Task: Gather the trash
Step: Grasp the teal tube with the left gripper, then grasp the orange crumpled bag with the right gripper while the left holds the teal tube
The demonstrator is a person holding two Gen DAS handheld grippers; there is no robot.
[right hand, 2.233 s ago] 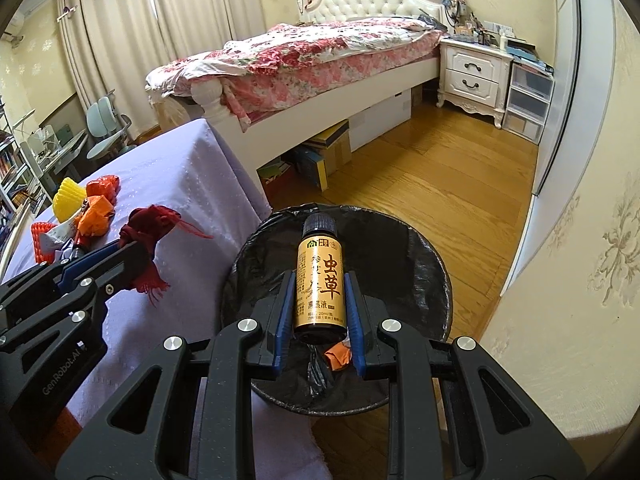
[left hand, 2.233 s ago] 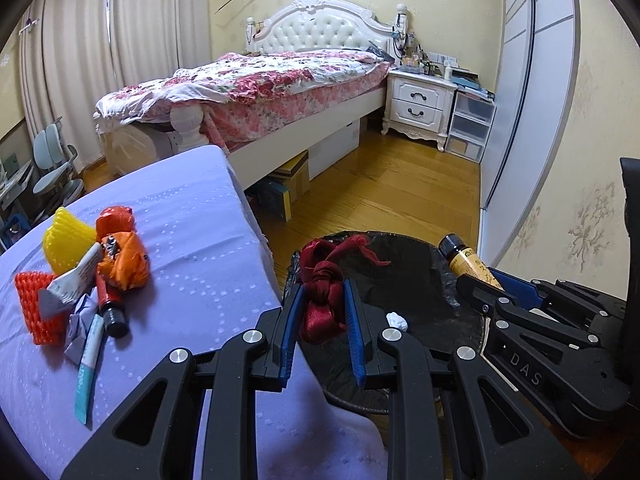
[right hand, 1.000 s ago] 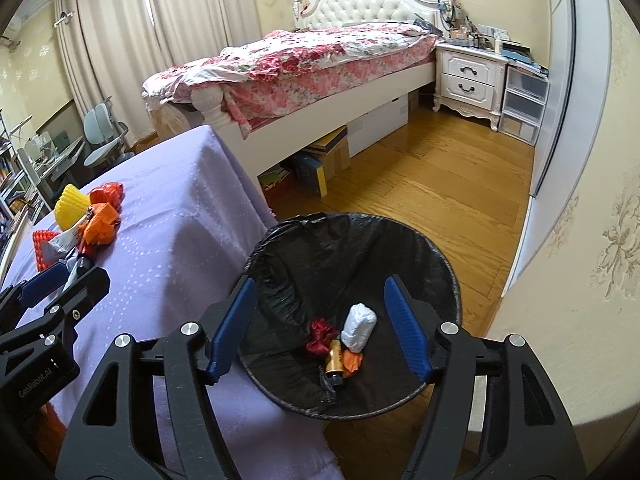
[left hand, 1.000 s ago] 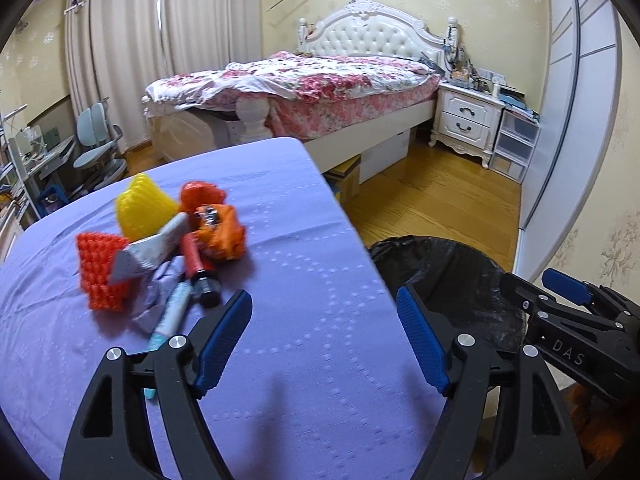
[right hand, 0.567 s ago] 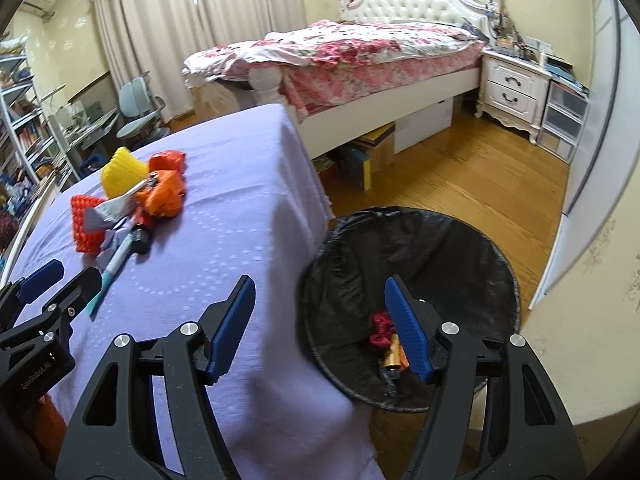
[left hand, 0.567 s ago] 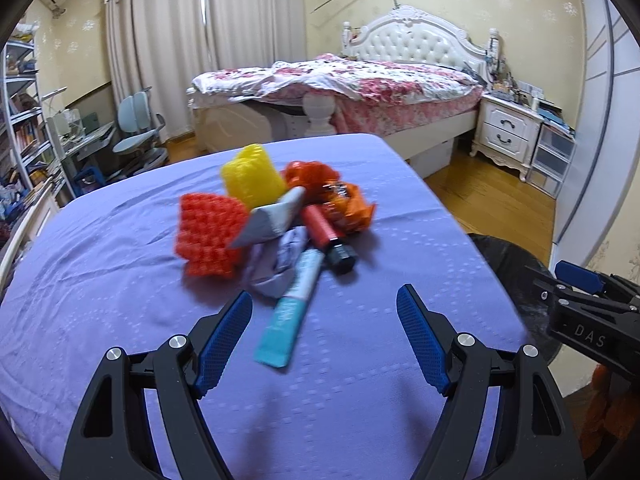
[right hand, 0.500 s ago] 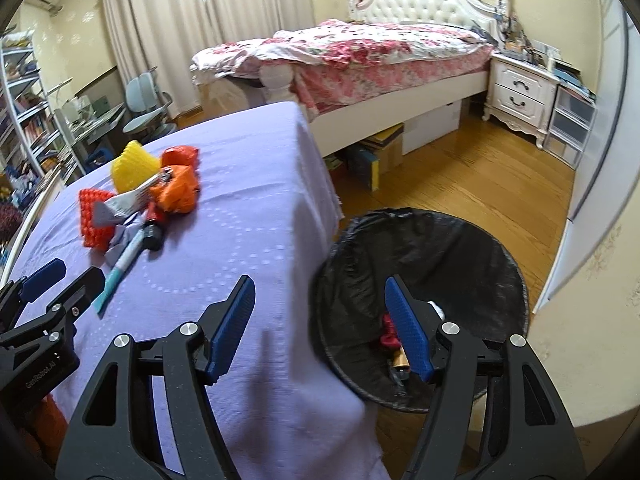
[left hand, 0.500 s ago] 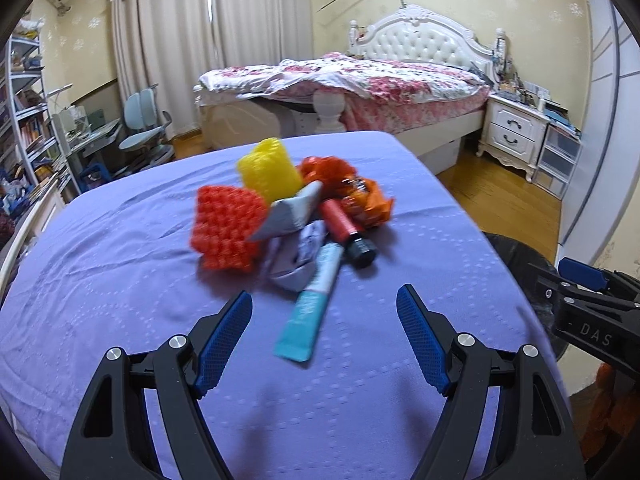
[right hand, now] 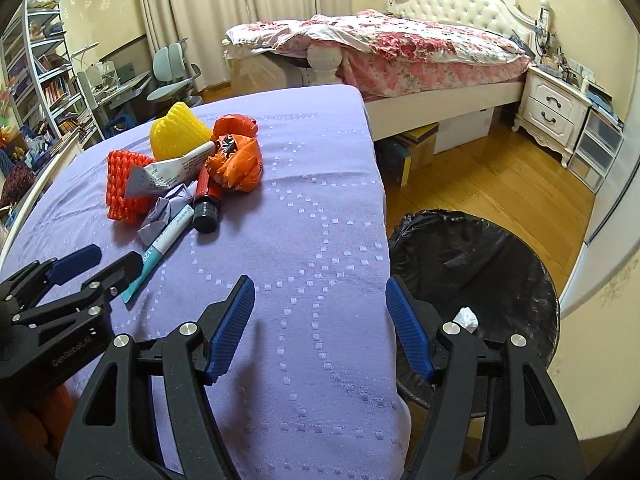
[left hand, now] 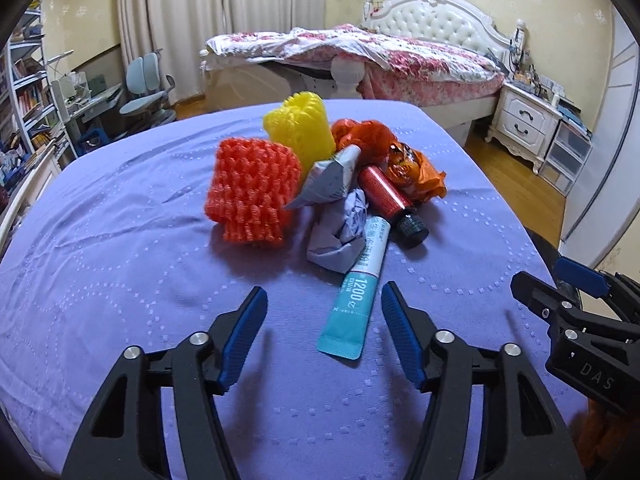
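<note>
We held our left tool (left hand: 323,308) low over the table (left hand: 120,280), which had a purple cloth on it, and its two blue fingers (left hand: 244,334) were spread wide with nothing between them. The trash sat in a small heap just past the tool. The near end of a teal tube (left hand: 357,296) lay between the blue fingers, flat on the cloth, and it touched neither of them. A crumpled bit of pale paper (left hand: 340,234) lay against the tube. Next to that lay a red bottle (left hand: 390,202) with a black cap, on its side. Behind it was an orange wrapper (left hand: 416,174), all scrunched up. A red foam net (left hand: 252,188) stood on the left of the heap, and a yellow foam net (left hand: 300,128) sat behind it. A white and gray tube (left hand: 330,178) leaned across the middle of the heap. Our right tool (right hand: 320,320) was off to the right, over the edge of the table, and its blue fingers (right hand: 230,328) were spread wide too, holding nothing. Past that edge, down on the wood floor (right hand: 500,176), stood the trash bin (right hand: 480,256) with a black bag in it. We could see a small white wad (right hand: 466,318) inside the bin. A bed (right hand: 400,48) with a flowery cover stood far behind the table.
</note>
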